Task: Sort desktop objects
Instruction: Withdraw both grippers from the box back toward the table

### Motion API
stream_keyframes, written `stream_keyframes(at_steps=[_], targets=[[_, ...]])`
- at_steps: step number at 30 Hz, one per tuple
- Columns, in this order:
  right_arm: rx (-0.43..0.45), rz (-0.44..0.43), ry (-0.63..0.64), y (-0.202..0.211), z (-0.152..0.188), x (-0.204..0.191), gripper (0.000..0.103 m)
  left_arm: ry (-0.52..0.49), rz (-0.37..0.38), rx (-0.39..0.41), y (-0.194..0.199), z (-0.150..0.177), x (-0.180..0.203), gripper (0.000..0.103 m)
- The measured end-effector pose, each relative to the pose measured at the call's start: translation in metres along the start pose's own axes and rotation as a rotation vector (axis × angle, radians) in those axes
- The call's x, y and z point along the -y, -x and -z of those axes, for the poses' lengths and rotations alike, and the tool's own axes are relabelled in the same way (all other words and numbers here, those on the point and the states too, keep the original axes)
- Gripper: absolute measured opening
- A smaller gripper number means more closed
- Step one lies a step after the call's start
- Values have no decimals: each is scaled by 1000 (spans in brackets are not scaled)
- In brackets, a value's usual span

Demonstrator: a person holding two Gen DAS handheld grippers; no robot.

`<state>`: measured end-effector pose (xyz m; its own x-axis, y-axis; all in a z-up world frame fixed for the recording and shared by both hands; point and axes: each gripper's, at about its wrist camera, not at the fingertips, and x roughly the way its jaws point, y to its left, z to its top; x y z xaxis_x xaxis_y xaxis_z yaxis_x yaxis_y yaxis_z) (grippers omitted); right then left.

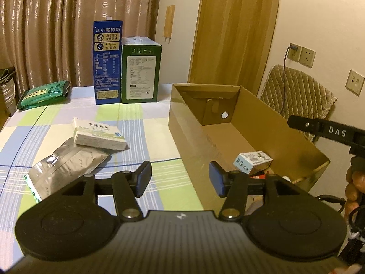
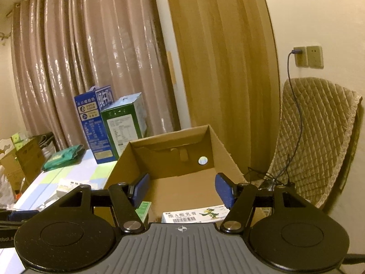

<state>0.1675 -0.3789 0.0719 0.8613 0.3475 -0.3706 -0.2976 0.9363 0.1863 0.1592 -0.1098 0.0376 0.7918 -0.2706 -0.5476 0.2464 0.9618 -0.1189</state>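
Note:
My left gripper [image 1: 180,179] is open over the checked tablecloth [image 1: 146,114], with nothing between its blue pads. Ahead and to its left, a white medicine box [image 1: 100,134] rests on a silver foil pouch [image 1: 68,166]. An open cardboard box [image 1: 262,123] stands to the right, and a small white carton [image 1: 252,161] lies in its near corner. My right gripper [image 2: 182,190] is open above the cardboard box [image 2: 168,137] and holds nothing. Beneath it lie the white carton with a parrot print [image 2: 198,214] and a green-and-white box [image 2: 143,207].
A blue milk carton [image 1: 107,61] and a green carton [image 1: 140,73] stand at the table's far edge, by the curtain. A green packet [image 1: 43,93] lies at the far left. A chair with a quilted cover [image 2: 319,137] stands right of the box. A charger cable hangs from the wall socket [image 2: 300,56].

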Motion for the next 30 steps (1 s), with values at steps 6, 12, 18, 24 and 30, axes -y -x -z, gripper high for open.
stream_keyframes(at_steps=[6, 12, 18, 24, 30], targets=[[4, -34, 46, 2, 4, -17, 73, -7, -38, -7, 9, 10, -14, 63], [15, -102, 96, 4, 8, -45, 84, -28, -85, -16, 20, 18, -35, 70], [15, -169, 158, 2, 12, -78, 90, -49, -133, -29, 33, 25, -59, 84], [8, -238, 218, -3, 19, -110, 94, -68, -174, -73, 43, 35, -85, 91], [-16, -288, 274, -11, 29, -140, 97, -62, -214, -106, 53, 45, -107, 96]])
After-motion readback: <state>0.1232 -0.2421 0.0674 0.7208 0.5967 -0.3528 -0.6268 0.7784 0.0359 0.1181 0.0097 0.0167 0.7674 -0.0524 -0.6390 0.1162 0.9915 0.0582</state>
